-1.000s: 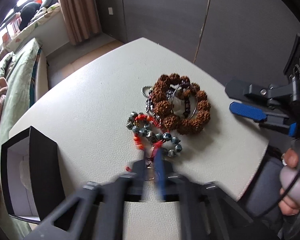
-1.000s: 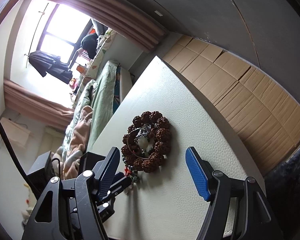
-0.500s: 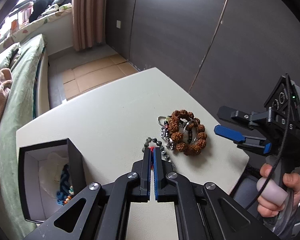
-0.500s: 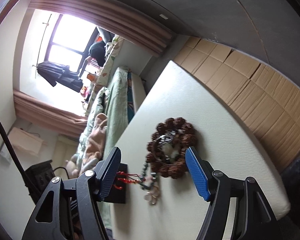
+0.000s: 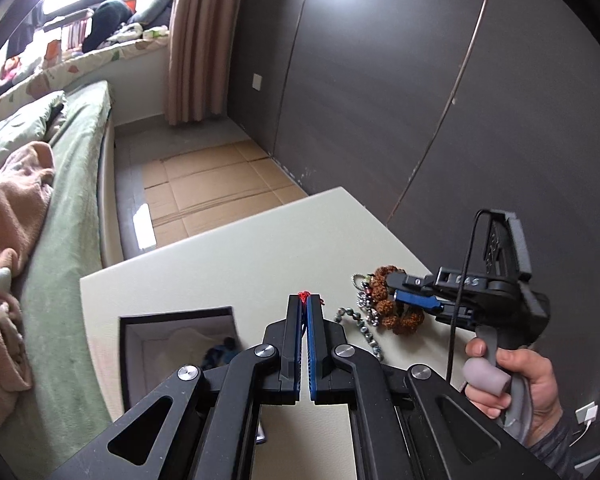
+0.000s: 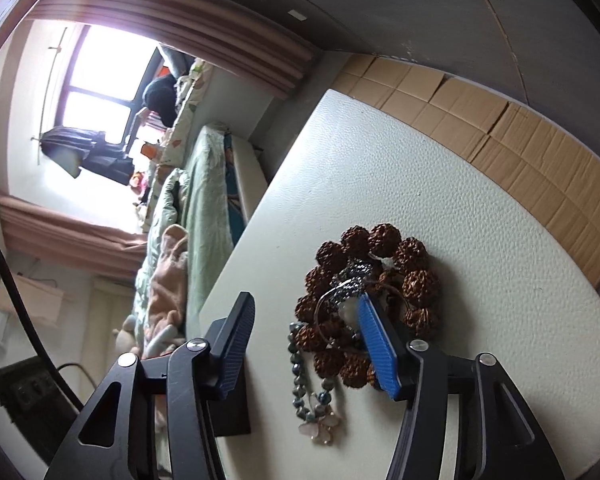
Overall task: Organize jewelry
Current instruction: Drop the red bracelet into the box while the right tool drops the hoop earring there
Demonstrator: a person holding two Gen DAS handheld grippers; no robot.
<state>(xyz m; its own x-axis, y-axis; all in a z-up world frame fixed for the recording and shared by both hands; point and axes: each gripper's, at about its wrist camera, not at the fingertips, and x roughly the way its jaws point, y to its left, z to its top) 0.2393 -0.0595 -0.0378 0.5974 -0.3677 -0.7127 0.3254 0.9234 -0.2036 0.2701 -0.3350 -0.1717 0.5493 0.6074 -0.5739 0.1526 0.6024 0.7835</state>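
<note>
My left gripper [image 5: 304, 298] is shut on the red cord [image 5: 303, 294] of a grey bead bracelet [image 5: 358, 324], raised above the white table [image 5: 240, 256]. The beads trail on the table and end in a pink charm [image 6: 324, 426]. A brown seed-bead bracelet [image 6: 414, 280] lies in a ring with a silver chain [image 6: 352, 276] across it. My right gripper [image 6: 305, 300] is over it with its jaws closing. One blue pad [image 6: 374, 340] sits over the ring's middle and the other stands outside the ring's left side. Neither pad presses on the beads.
An open black box [image 5: 180, 328] with white lining holds a blue bead piece [image 5: 220, 354], left of my left gripper. A bed [image 5: 72, 200] runs along the table's left. Cardboard covers the floor [image 5: 212, 184] beyond, and dark wardrobe doors [image 5: 380, 80] stand behind. A hand [image 5: 540, 384] holds the right gripper.
My left gripper has lifted and drawn back with the red cord, dragging the grey beads away from the brown bracelet. My right gripper has moved in over the brown bracelet and its jaws have narrowed.
</note>
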